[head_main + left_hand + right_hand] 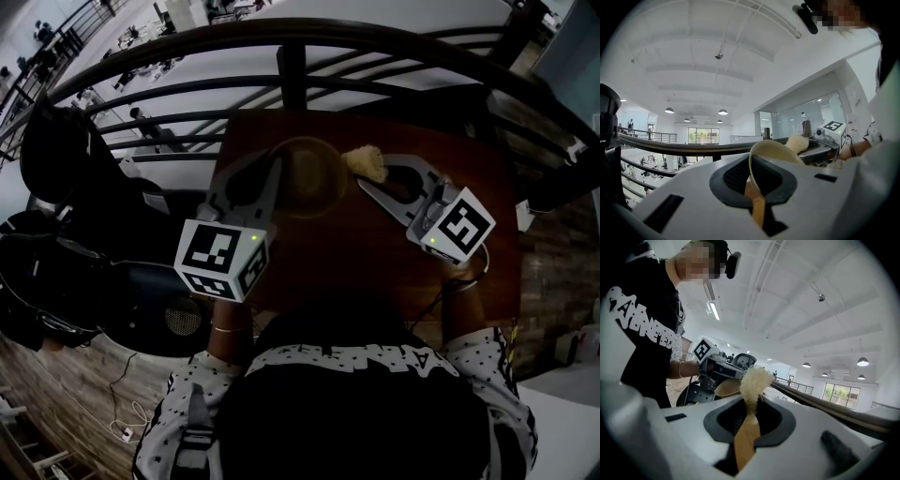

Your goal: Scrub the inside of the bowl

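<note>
A brown bowl [311,176] is held over the wooden table [375,272], its pale rim [771,151] pinched between the jaws of my left gripper [279,174], which is shut on it. In the left gripper view the rim runs into the left gripper [757,187]. My right gripper [377,180] is shut on a pale fibrous scrub pad [367,164], just right of the bowl's rim. The pad [753,382] sticks out of the right gripper [749,416], with the bowl [726,387] close behind it. Whether pad and bowl touch is unclear.
A dark metal railing [300,58] curves along the table's far edge, with a drop to a lower floor behind it. Dark bags and a chair [84,216] stand at the left. A person's torso fills the bottom of the head view.
</note>
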A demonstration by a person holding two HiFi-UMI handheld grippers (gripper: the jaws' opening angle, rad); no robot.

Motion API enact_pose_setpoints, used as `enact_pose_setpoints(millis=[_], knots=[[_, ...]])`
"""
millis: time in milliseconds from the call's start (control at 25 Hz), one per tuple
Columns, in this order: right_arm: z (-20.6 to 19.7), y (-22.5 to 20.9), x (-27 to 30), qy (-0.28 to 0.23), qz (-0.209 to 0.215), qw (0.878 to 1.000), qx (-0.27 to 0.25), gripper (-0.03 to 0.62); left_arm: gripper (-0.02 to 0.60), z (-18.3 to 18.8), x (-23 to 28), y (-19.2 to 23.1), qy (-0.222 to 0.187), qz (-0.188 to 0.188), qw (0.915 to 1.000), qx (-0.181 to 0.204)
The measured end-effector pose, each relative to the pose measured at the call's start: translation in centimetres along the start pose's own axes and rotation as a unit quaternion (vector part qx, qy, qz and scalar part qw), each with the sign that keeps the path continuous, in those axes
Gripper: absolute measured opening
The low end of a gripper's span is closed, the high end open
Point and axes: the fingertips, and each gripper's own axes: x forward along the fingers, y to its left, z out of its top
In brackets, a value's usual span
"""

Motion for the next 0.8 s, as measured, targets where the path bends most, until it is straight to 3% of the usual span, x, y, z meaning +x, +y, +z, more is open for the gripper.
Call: enact_pose_setpoints(millis=[800], knots=[[-0.8, 1.8, 0.7, -0.017, -0.003, 0.999, 0.034, 0.060, 0.025, 0.4, 0.2, 0.6, -0.006, 0.015, 0.9998, -0.009]])
